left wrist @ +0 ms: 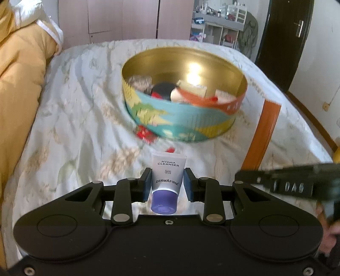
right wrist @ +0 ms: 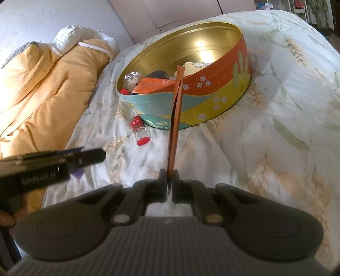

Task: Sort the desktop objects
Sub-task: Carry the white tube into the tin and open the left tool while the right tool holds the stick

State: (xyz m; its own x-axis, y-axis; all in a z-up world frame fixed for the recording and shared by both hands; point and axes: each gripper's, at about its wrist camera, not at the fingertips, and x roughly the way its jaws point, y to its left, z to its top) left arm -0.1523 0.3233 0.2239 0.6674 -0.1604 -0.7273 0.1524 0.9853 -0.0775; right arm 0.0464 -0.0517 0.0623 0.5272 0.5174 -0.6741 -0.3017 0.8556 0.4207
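Observation:
My left gripper (left wrist: 167, 177) is shut on a white cleanser tube (left wrist: 167, 169) with a purple cap, held above the bed with the cap towards the camera. Beyond it stands a round tin (left wrist: 184, 121) with a gold inside and a colourful wall. It holds several small items, including a black round one (left wrist: 163, 90). My right gripper (right wrist: 169, 173) is shut on a thin orange packet (right wrist: 175, 118), seen edge-on and reaching over the tin's (right wrist: 197, 99) near rim. A small red bottle (right wrist: 139, 129) lies on the sheet just left of the tin. The left gripper (right wrist: 91, 158) shows at the left of the right wrist view.
A yellow quilt (left wrist: 19, 89) is heaped along the left side of the bed. The pale floral sheet (right wrist: 276, 138) is rumpled around the tin. A wardrobe (left wrist: 123, 19), shelves (left wrist: 221, 23) and a dark door (left wrist: 289, 38) stand beyond the bed.

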